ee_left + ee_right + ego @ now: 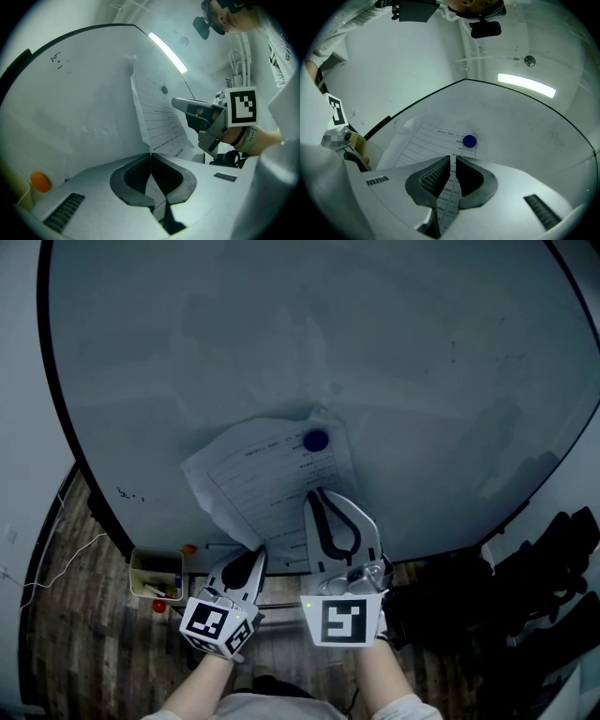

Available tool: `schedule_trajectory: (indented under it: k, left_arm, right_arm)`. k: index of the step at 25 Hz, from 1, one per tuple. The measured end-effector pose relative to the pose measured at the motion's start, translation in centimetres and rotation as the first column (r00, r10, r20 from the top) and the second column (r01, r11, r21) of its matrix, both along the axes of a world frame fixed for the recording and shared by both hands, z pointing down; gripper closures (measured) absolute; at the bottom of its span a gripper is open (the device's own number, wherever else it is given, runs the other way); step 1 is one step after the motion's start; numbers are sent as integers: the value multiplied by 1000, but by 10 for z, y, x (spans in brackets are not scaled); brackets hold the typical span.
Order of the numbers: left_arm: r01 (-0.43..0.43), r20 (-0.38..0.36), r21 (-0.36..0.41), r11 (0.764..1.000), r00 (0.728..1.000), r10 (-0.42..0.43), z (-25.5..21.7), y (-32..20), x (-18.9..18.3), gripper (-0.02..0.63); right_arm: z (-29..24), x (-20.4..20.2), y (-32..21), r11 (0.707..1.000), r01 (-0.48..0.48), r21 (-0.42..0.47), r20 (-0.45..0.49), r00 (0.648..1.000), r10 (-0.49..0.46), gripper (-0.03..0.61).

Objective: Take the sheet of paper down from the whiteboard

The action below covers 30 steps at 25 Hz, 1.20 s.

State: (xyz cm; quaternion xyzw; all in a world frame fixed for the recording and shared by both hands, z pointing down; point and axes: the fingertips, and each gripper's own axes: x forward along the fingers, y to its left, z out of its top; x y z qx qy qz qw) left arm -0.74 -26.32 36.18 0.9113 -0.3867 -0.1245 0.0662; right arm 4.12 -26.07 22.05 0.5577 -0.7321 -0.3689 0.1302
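Whiteboard (281, 334), hanging paper (267, 474), left claw (257, 553) pinching corner

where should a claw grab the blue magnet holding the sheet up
Probably by its round rim, claw tips on opposite sides, coming square to the whiteboard. The blue magnet is a low disc lying flat on the sheet of paper near its top edge, so only its sides offer a hold.

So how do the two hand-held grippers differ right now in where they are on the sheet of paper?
The right gripper reaches higher up the sheet of paper, just below the blue magnet; the left gripper sits at the sheet's bottom corner. Printed paper shows in the right gripper's jaw slit; the left gripper's jaws meet at the sheet's edge. Both are closed and point at the whiteboard.
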Motion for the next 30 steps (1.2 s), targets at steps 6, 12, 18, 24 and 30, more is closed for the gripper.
schedule_trajectory:
  k: [6, 12, 18, 24, 30]
  left_arm:
    - [-9, -1, -26, 1000, 1000, 9, 16, 5, -1, 597]
    - [-20, 4, -53, 998, 1000, 20, 29, 9, 1, 597]
    - [-30, 8, -80, 996, 999, 31, 44, 12, 2, 597]
    - [-39, 8, -104, 994, 999, 40, 60, 15, 3, 597]
    - [-34, 16, -116, 993, 999, 36, 70, 15, 2, 597]
  right_arm:
    - [4, -3, -2, 1000, 4, -15, 0, 1000, -4, 498]
    - [6, -4, -6, 1000, -1, -31, 2, 1000, 1, 483]
    - [9, -5, -10, 999, -7, -39, -3, 1000, 7, 474]
    - [11, -9, -15, 999, -7, -46, -6, 1000, 7, 454]
    - [14, -12, -23, 998, -4, -69, 0, 1000, 4, 442]
